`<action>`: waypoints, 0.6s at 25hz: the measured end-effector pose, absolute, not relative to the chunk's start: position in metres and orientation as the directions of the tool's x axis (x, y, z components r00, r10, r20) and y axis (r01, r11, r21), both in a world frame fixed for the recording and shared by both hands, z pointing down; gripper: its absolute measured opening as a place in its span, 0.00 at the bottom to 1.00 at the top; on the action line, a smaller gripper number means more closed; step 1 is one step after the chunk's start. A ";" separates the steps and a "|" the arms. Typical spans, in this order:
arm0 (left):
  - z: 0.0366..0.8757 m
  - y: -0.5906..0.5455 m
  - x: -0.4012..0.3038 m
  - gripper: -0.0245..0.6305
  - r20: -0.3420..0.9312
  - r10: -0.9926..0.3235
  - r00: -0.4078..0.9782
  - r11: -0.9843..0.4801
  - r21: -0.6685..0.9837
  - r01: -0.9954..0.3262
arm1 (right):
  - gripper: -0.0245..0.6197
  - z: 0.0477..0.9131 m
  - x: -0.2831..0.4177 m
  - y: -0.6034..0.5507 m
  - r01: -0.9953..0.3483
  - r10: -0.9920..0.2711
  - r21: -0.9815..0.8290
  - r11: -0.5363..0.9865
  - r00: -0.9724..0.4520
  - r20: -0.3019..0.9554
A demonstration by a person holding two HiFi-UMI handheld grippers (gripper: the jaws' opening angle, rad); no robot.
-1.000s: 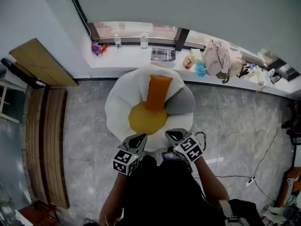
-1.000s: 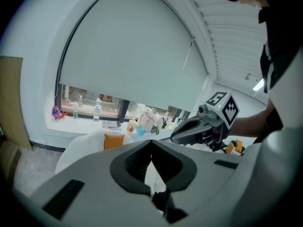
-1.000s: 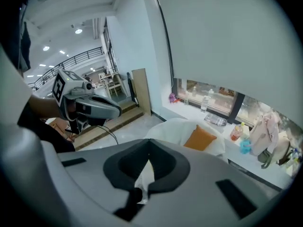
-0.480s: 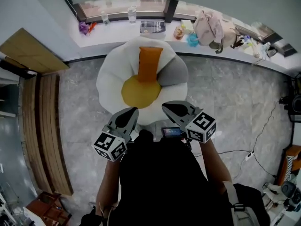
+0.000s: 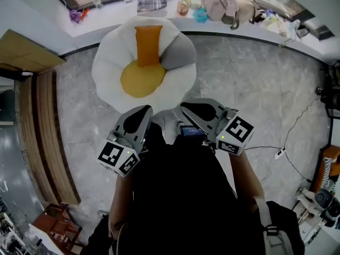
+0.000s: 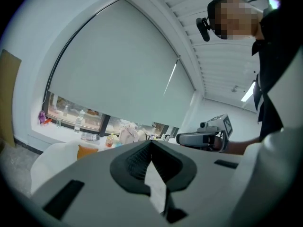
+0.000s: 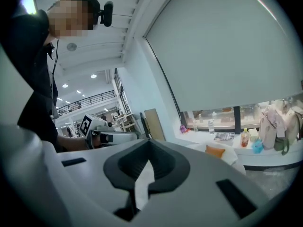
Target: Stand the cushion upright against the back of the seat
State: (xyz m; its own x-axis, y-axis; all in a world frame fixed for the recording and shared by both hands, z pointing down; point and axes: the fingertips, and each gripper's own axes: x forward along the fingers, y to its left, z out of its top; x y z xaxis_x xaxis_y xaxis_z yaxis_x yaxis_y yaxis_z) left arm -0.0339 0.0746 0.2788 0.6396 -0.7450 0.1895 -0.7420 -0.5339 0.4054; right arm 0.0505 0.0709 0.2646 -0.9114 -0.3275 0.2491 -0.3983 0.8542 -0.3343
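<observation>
- The left gripper (image 5: 142, 110) has its jaws closed tight on nothing; its own view shows the two pads meeting with only the room beyond them.
- The right gripper (image 5: 187, 108) is the same, jaws pressed together and empty.
- The cushion (image 5: 148, 45), orange and oblong, stands against the back of the white seat (image 5: 109, 62), with its lower end at the yellow round pad (image 5: 142, 79) in the seat's middle. In both gripper views its top edge shows above the seat's white rim (image 6: 86, 151) (image 7: 215, 150).
- A second ago both grippers sat small in the head view, their tips just at the front edge of the seat. Now they look much larger, closer to the camera and drawn in near the person's chest, with bare floor (image 5: 255, 78) showing between them and the seat.
- The seat has slid up and leftward in the head view; the windowsill (image 5: 106, 15) behind it is now at the very top edge, partly cut off.
- On the seat nothing has shifted — the cushion, the yellow pad and the grey cushion (image 5: 180, 52) to its right lie as they did a second ago.
- The jaws were closed then too, and they remain so.
</observation>
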 end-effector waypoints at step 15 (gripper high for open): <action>0.265 0.146 0.056 0.06 0.175 -0.801 0.572 -0.468 0.411 -0.782 | 0.06 0.260 0.157 0.126 -0.332 -0.285 -0.342 0.879 -0.941 0.181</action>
State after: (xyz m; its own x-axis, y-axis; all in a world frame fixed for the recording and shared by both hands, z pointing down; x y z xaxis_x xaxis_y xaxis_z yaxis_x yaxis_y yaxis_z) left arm 0.0556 0.1456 0.2651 0.5719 -0.8014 0.1754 -0.7822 -0.4684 0.4108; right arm 0.1568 0.1264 0.2597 -0.9411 -0.2853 0.1814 -0.3324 0.8789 -0.3422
